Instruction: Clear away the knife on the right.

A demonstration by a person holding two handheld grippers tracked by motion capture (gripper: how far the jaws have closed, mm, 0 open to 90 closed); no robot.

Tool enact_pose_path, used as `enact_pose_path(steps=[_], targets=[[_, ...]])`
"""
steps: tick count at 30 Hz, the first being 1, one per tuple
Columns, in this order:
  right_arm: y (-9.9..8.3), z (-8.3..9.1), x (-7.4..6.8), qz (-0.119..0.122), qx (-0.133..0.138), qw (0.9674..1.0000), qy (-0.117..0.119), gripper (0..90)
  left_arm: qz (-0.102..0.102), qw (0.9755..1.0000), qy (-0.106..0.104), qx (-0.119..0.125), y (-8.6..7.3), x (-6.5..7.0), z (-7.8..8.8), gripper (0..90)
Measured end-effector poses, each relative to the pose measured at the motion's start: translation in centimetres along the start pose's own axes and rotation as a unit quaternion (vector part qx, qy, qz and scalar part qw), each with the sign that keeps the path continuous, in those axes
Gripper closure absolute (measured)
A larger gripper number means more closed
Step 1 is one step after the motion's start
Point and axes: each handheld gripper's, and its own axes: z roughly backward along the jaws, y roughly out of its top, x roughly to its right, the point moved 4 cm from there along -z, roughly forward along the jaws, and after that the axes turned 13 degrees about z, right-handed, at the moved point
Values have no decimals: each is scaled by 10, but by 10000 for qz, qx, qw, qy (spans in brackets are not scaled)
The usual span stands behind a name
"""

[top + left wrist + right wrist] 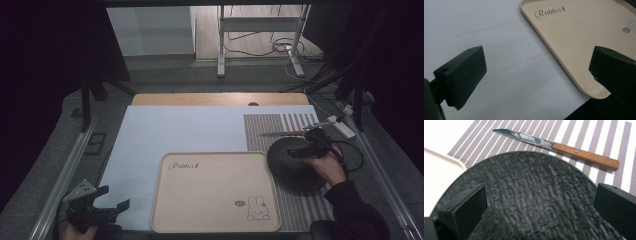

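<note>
The plate (295,165), round, black and rough-textured, lies on the striped mat (300,205) at the right, directly under the right gripper (309,148), whose jaws gape wide above it. Beyond lies a wooden-handled knife (554,145); left, a smooth beige tray (215,195).

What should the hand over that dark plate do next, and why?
Probably lower the right gripper and shut it on the plate rim. Its jaws stand open over the plate, gripping nothing, and the tray beside it lies bare.

beige tray (215,192), knife (285,133) on striped mat (295,125)
</note>
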Motion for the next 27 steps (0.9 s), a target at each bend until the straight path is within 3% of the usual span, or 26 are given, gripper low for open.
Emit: enact_pose_path(steps=[16,25,27], targets=[[15,-22,17,-64,-103,9999,68,0,25,10000,-10,-9,0,0,0,7],[19,-33,26,-28,-245,9997,-13,2,36,10000,-12,-9,0,-1,0,7],[21,-33,29,-33,-215,9997,-58,44,38,10000,-11,-8,0,-1,0,8]])
